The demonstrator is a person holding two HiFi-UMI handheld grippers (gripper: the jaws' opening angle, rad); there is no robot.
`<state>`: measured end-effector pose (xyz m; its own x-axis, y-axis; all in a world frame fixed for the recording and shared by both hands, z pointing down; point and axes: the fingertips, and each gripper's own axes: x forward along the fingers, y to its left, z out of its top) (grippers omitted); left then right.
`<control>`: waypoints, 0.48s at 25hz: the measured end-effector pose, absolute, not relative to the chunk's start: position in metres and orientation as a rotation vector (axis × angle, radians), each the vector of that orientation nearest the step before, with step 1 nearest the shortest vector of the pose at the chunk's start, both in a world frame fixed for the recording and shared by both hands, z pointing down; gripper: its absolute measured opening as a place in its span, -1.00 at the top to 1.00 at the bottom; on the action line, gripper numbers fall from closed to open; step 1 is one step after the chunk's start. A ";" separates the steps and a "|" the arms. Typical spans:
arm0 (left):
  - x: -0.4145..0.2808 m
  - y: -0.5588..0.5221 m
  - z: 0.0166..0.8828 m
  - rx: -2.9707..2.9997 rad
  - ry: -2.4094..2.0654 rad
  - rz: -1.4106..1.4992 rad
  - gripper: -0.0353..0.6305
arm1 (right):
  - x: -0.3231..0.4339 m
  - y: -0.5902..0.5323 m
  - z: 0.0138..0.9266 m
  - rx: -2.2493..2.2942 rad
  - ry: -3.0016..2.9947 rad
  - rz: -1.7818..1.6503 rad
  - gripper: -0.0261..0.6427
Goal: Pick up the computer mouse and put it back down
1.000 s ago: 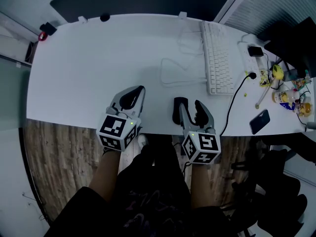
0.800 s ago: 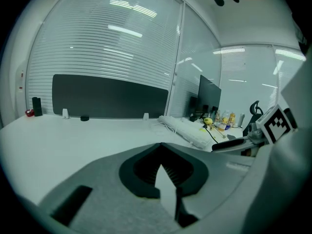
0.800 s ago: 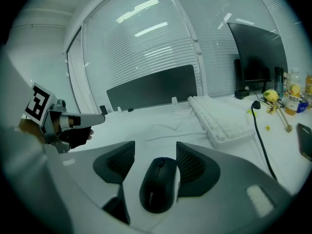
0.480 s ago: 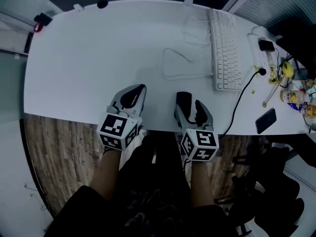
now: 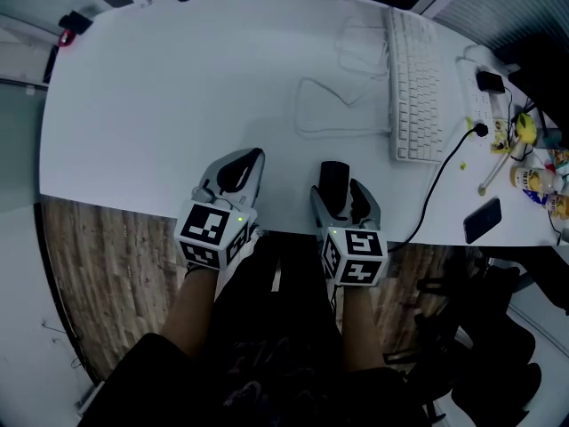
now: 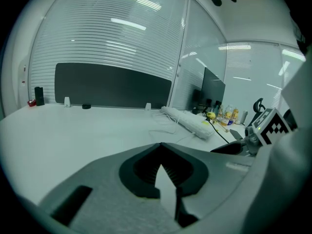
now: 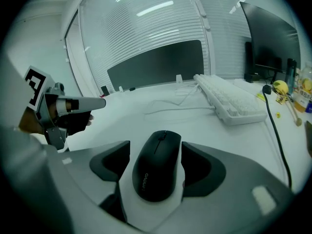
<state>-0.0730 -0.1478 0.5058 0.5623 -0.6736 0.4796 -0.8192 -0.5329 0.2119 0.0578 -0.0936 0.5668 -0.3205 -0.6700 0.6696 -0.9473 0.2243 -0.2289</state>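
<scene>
Mouse (image 7: 158,172) rests on desk (image 5: 178,105) between just-opened jaws of right hand-held gripper (image 5: 339,198).

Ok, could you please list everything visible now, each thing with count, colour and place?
desk: one, white, under everything
computer mouse: one, black, on the desk's near edge
keyboard: one, white, far right
cable: at least one, white, looped left of the keyboard
phone: one, black, desk's right edge
bottles: several, colours unclear, far right
left gripper: one, grey, shut, empty, left of the computer mouse
right gripper: one, grey, jaws have just been opening, computer mouse between them
</scene>
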 end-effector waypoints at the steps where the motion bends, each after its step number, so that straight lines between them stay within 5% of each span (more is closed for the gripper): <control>1: -0.074 -0.148 0.507 2.382 -1.210 0.479 0.89 | 0.057 -0.094 0.568 1.485 -2.069 0.859 -0.09; 12: -0.079 -0.150 0.515 2.371 -1.209 0.480 0.89 | 0.057 -0.097 0.581 1.486 -2.008 0.853 -0.03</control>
<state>-0.0787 -0.1498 0.5149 0.5589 -0.6722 0.4856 -0.8223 -0.5250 0.2197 0.0568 -0.0967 0.5808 -0.2817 -0.6481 0.7076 -0.9592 0.2089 -0.1906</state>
